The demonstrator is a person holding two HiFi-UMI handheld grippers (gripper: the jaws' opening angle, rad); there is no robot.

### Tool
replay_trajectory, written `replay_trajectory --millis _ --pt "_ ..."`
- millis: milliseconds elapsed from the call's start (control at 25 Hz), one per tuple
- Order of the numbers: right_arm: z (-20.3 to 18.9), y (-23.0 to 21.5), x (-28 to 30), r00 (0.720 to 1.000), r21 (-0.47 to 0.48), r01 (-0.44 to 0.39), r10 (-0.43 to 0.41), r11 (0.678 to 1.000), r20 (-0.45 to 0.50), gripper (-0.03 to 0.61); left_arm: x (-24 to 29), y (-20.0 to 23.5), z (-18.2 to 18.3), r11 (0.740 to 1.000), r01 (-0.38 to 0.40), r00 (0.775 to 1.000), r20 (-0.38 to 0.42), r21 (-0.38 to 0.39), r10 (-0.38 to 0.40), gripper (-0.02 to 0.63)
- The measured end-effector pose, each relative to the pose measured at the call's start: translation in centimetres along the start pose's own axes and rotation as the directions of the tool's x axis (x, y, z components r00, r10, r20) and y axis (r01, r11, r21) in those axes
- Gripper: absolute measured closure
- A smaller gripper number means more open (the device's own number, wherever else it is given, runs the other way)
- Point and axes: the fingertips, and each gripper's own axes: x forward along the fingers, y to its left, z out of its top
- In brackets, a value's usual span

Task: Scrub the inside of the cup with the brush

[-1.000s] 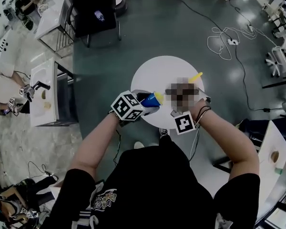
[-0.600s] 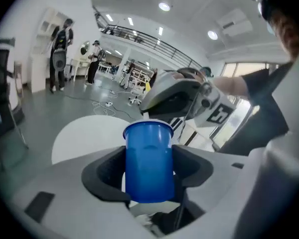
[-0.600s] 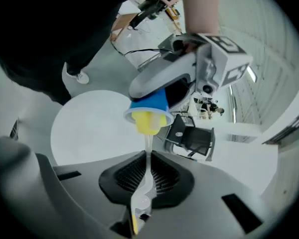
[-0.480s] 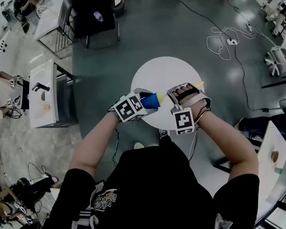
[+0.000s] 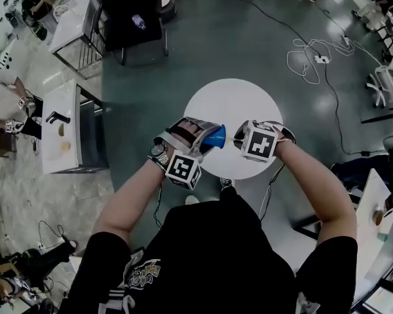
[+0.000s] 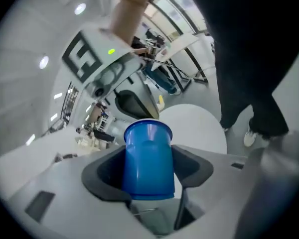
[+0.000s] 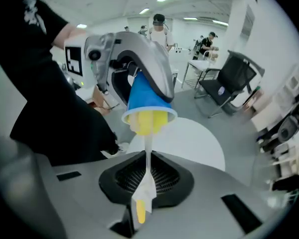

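Left gripper jaws clamp blue plastic cup; right gripper jaws pinch yellow-headed brush handle, head inside cup mouth.

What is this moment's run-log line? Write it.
left hand-held gripper: shut on cup | right hand-held gripper: shut on brush | brush head: in cup mouth

head view: high, steeply down on the table | left gripper view: close, along its jaws | right gripper view: likewise — facing the left one | shared by all 3: cup
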Motion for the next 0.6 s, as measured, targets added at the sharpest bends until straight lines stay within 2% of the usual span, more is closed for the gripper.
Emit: replay_trajectory --millis 80,120,160,240,360,440,520,600 --pt "0.2 1.0 -0.3 0.989 0.105 -0.149 0.146 0.983 0.039 0.537 -0.1 -0.3 0.2 0.986 -0.065 0.998 0.004 0.156 0.065 0.337" --pt "0.3 1.3 -0.6 0.978 0.140 -0.207 0.200 0.968 0.066 0.538 -0.1 -0.3 0.3 0.976 -0.094 0.996 0.010 0.198 0.093 0.337" --pt "0.5 1.4 -0.9 0.969 0.161 -0.244 0.232 0.956 0.088 0.537 -0.3 -0.2 0.5 0.971 -0.116 0.993 0.018 0.209 0.115 0.337" --pt "0.6 1.2 -1.3 0.967 0.159 -0.247 0.234 0.956 0.099 0.537 -0.5 0.1 0.6 0.977 -0.130 0.992 0.020 0.170 0.128 0.337" --pt "0.6 0.5 -1.4 0.990 0.067 -0.135 0.133 0.989 0.036 0.538 -0.2 0.2 0.3 0.993 -0.098 0.995 0.008 0.067 0.097 0.337" --pt "0.5 -0.3 -1.3 1.000 -0.043 -0.025 0.024 0.999 -0.019 0.538 0.2 0.0 -0.1 0.996 -0.053 0.999 0.005 -0.071 0.053 0.337" --pt "0.5 -1.0 -1.3 0.994 -0.162 0.084 -0.093 0.983 -0.054 0.538 0.4 -0.1 -0.6 0.971 0.004 1.000 0.017 -0.238 0.000 0.337" --pt "0.6 -1.8 -1.4 0.972 -0.299 0.190 -0.221 0.935 -0.074 0.538 0.4 -0.3 -0.8 0.920 0.075 0.997 0.050 -0.385 -0.060 0.336"
